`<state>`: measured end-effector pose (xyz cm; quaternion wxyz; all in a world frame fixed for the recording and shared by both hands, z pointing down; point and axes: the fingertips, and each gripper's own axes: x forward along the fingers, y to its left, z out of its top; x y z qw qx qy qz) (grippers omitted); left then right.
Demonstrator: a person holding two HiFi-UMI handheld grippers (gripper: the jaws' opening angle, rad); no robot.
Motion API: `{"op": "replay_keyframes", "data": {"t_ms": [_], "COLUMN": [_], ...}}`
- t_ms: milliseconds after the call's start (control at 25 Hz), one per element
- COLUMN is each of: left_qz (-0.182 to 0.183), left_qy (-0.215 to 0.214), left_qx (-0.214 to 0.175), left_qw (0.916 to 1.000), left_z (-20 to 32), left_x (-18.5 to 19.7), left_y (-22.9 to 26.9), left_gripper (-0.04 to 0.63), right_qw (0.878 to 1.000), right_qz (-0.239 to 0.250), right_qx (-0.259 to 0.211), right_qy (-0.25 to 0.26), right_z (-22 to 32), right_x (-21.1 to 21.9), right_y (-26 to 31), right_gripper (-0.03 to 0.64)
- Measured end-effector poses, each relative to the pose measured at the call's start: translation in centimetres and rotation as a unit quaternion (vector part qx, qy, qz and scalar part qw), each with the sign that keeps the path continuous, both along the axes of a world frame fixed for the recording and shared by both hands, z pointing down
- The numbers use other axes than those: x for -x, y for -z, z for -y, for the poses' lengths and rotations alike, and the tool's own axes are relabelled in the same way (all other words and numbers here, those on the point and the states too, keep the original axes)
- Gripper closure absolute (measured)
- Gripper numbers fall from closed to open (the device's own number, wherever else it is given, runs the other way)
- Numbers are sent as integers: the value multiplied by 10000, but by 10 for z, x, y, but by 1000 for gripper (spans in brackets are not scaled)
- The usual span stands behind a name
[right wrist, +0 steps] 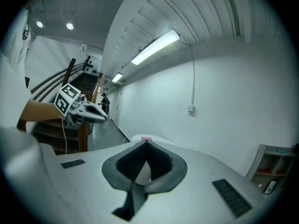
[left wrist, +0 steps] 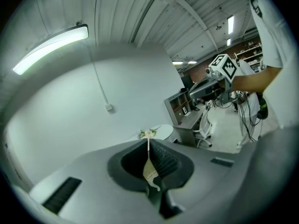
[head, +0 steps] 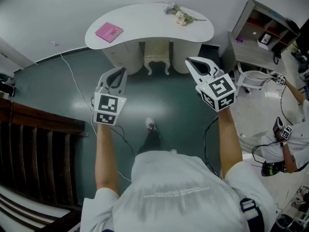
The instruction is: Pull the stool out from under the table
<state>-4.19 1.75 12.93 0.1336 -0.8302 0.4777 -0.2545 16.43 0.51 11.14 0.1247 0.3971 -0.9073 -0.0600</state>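
A cream stool [head: 157, 57] with carved legs stands tucked under the white curved table [head: 145, 21], between its two pedestals. My left gripper [head: 120, 71] is held in the air well short of the table, left of the stool, with its jaws shut on nothing. My right gripper [head: 190, 61] hovers to the stool's right, also shut and empty. In the left gripper view the closed fingertips [left wrist: 148, 143] point toward the table's far end [left wrist: 161, 130], and the right gripper [left wrist: 205, 88] shows beside. In the right gripper view the shut jaws [right wrist: 145, 144] face the wall.
A pink book [head: 108, 32] and a flower sprig [head: 179, 16] lie on the table. A grey shelf desk [head: 263, 33] and an office chair [head: 253, 79] stand at the right, near another person [head: 289, 144]. Dark wooden stairs [head: 38, 144] are at the left. Cables [head: 72, 79] cross the green floor.
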Motion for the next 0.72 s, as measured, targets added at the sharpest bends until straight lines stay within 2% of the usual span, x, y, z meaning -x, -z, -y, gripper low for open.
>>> {"op": "replay_keyframes", "data": {"t_ms": [200,440,720], "left_qz": [-84,8,109], "left_qy": [-30,-113,-280], "left_qx": [65,293,685], "left_qw": [9999,9995,9972], "left_z": [60,143,226], "left_x": [25,56,82], "left_y": [-11,-32,-74], "left_gripper": [575,575,576], "right_qw": [9994,9974,9972], "right_qz": [-297,-614,-640], "right_qx": [200,328,313], "right_qy": [-36,-164,-240], "right_z": [50,125,203], "right_x": [24,55,88], "right_y": [-16,-24,-52], "right_gripper": [606,606,606]}}
